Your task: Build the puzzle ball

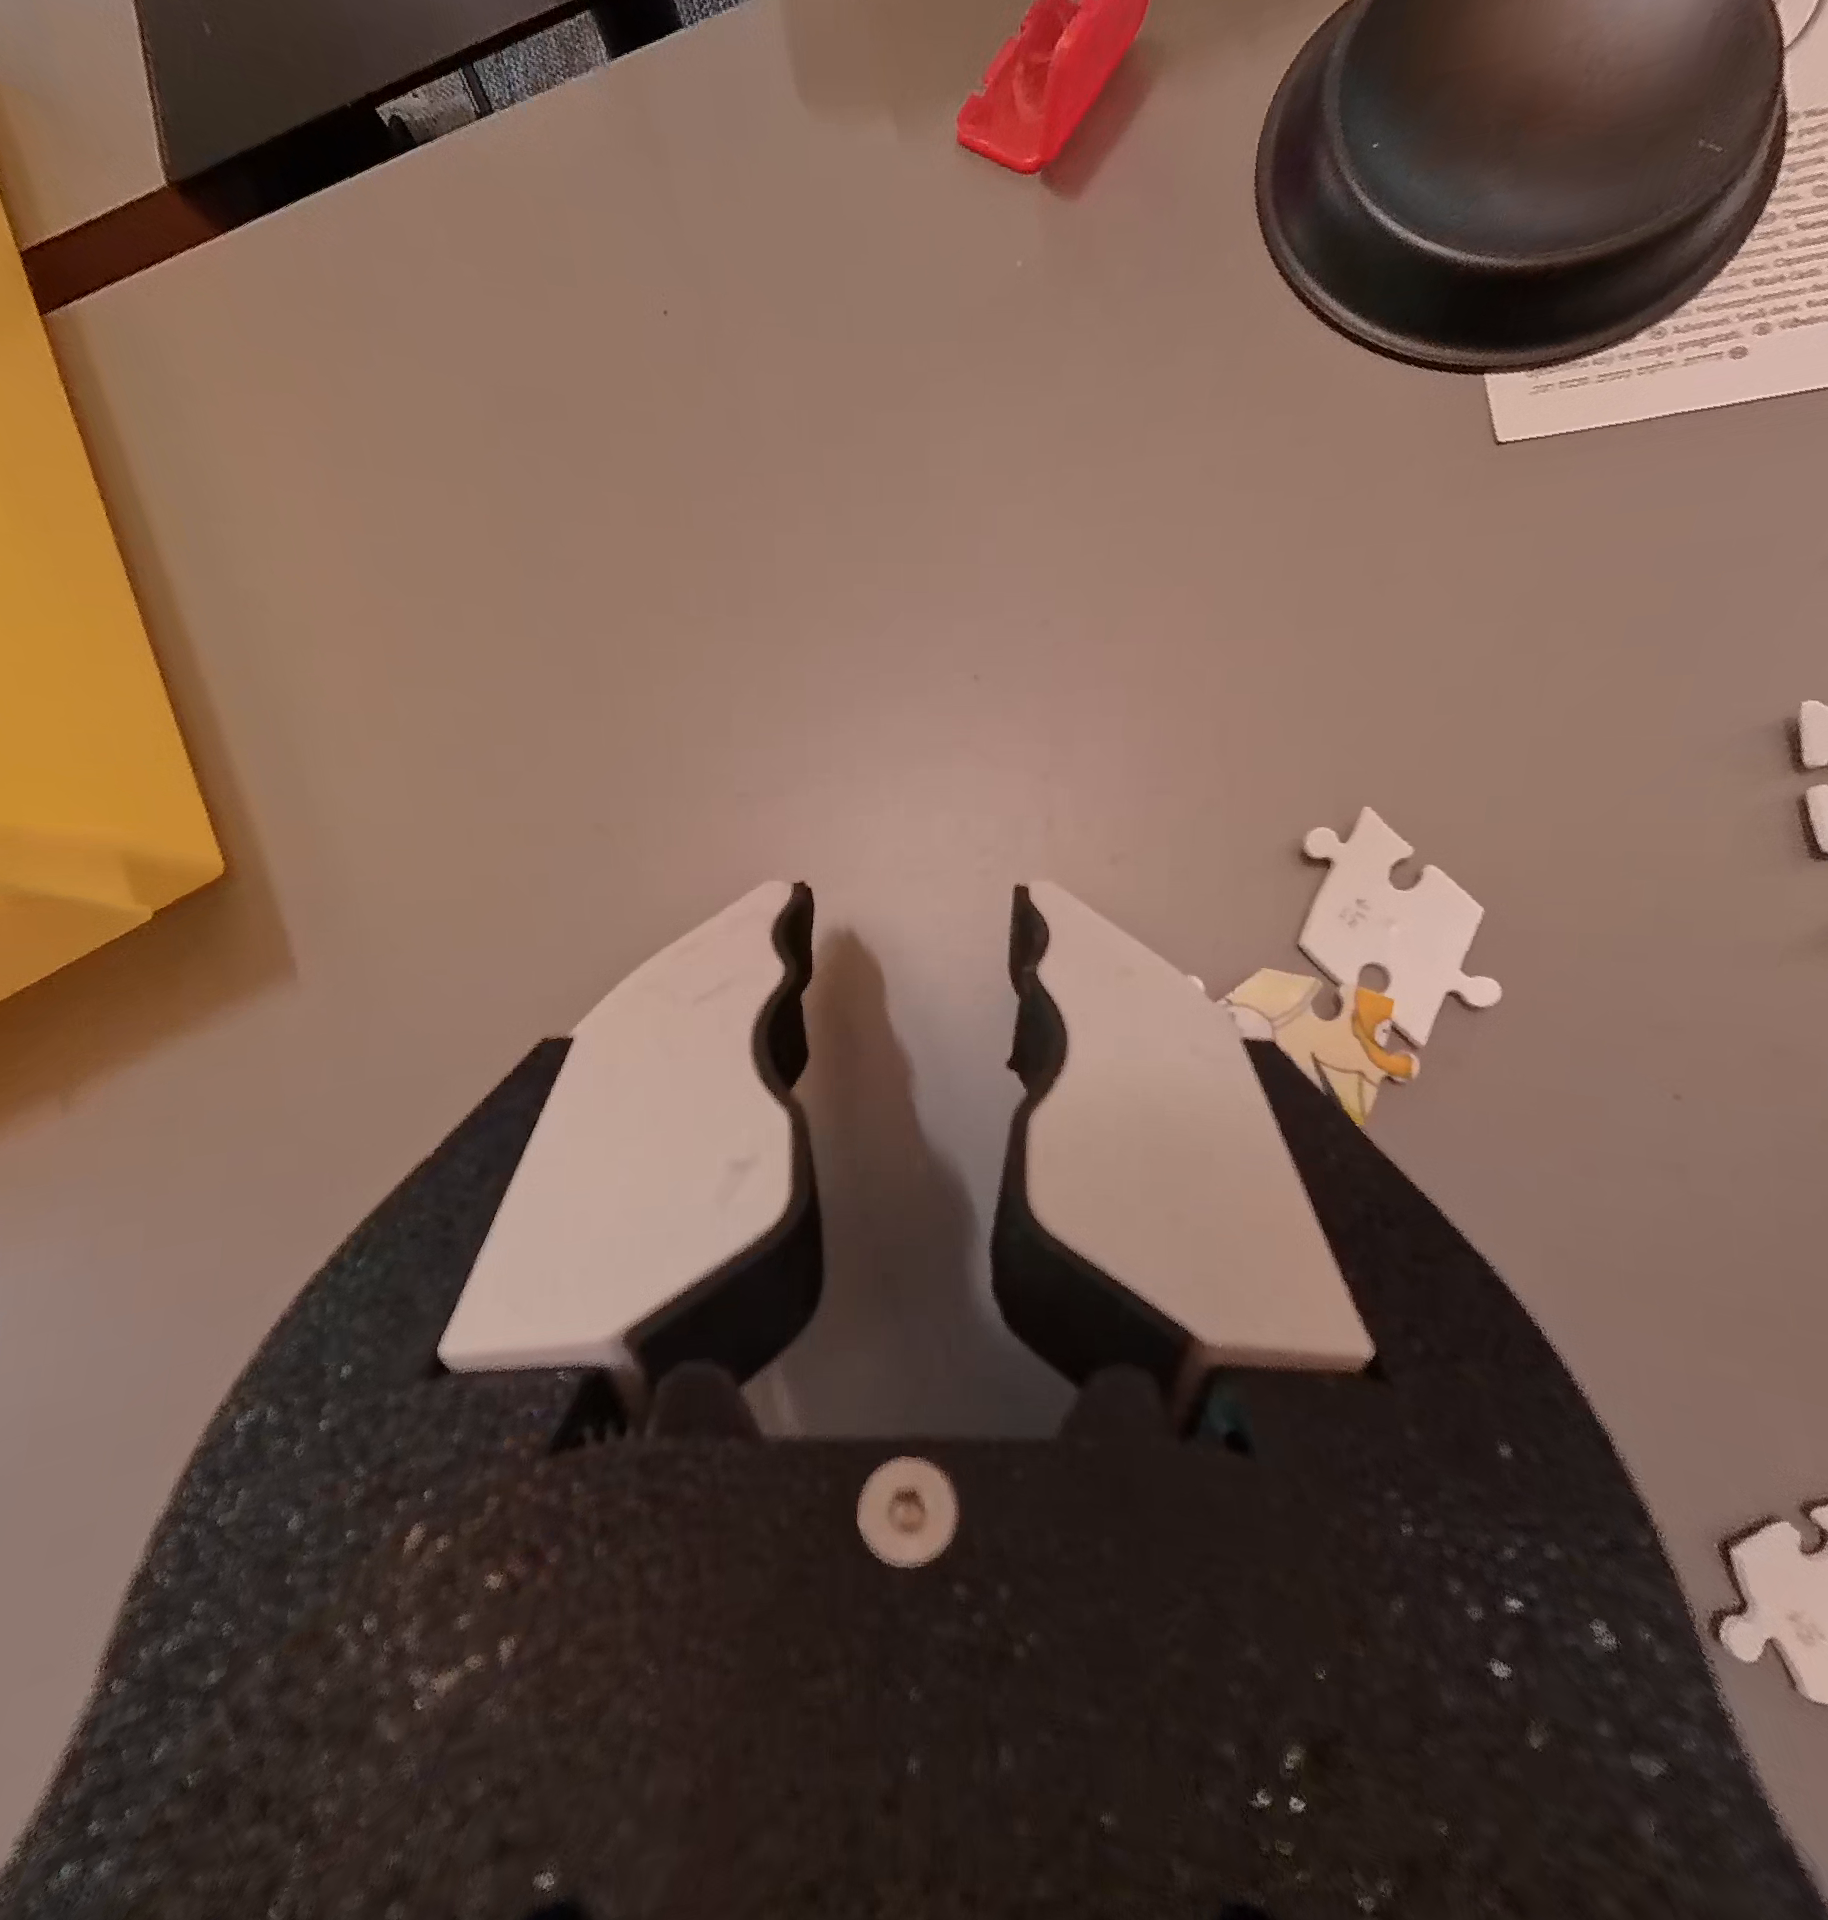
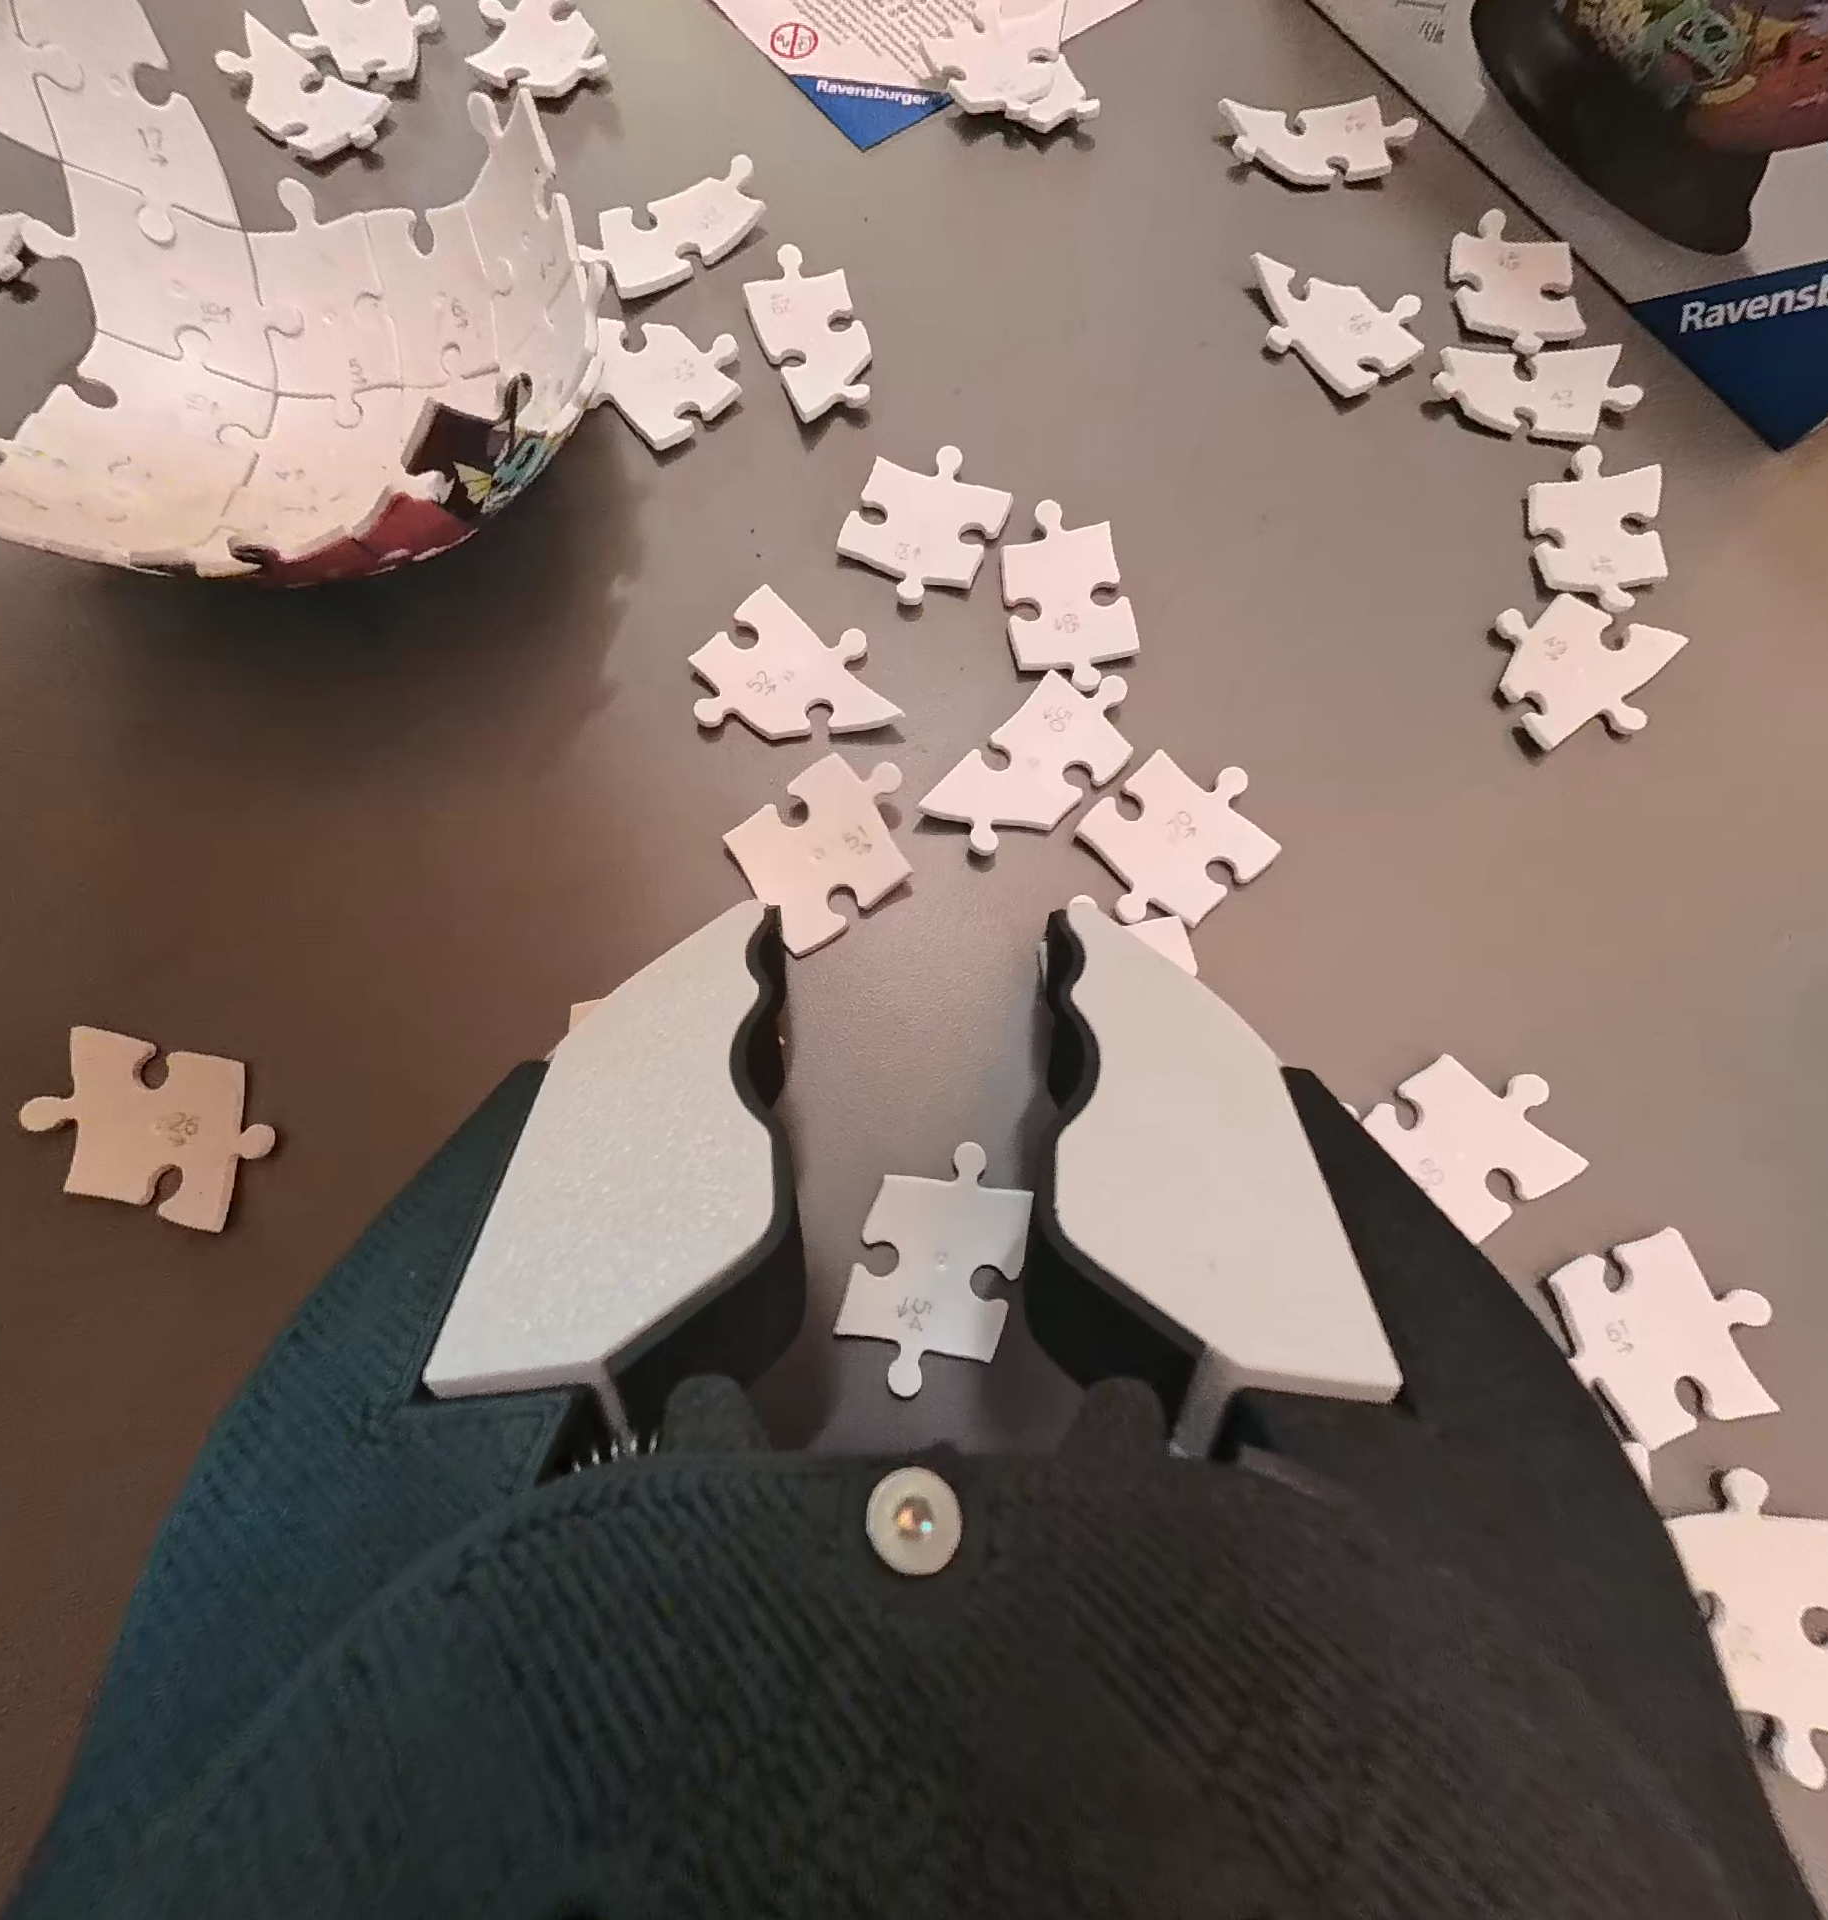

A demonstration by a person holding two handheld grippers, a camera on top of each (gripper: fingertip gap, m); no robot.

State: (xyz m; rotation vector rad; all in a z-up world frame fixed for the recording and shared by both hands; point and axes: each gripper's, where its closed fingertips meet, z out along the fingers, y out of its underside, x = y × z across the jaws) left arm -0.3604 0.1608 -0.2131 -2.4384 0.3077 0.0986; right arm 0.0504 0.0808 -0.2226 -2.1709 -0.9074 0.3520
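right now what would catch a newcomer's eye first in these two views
In the right wrist view, the half-built puzzle ball, an open white shell, sits at upper left with loose white pieces scattered over the grey table. The open right gripper straddles one piece. In the left wrist view, a black dome stand sits at upper right.

Grey table [image 2: 318, 831], matte top. On it: half-built puzzle ball [image 2: 266, 343], open side up, at far left; loose white puzzle pieces [image 2: 1055, 748] scattered face-down to its right; blue box [image 2: 1741, 312] at far right corner. Elsewhere on the table: black domed stand [image 1: 1512, 177] resting on a printed sheet [image 1: 1720, 343], red plastic piece [image 1: 1045, 83].
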